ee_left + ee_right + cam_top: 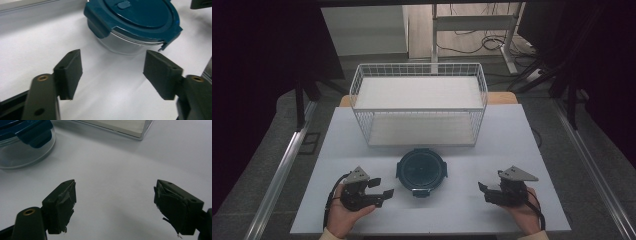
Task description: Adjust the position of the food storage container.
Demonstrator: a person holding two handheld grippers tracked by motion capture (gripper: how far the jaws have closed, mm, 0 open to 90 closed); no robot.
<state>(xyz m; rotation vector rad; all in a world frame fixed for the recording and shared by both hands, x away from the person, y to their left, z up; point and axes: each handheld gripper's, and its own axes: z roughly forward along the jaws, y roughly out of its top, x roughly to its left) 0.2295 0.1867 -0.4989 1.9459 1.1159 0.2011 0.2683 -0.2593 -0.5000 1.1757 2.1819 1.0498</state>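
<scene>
A round clear container with a dark teal clip-on lid (pixel 421 171) stands on the white table (pixel 512 140), in front of the wire basket. My left gripper (pixel 382 188) rests to its left, held in a hand, jaws open and pointing at it. In the left gripper view the container (pixel 135 22) sits just beyond the open, empty gripper (pixel 113 61). My right gripper (pixel 483 193) lies to the container's right, also open and empty. The right gripper view has the container (pixel 22 142) at its upper left, apart from the gripper (pixel 115 188).
A white wire basket (pixel 419 107) with two flat shelves stands at the back middle of the table; its lower edge (pixel 120 127) shows in the right gripper view. Bare tabletop lies on both sides of the container. Dark curtains and a desk frame stand beyond the table.
</scene>
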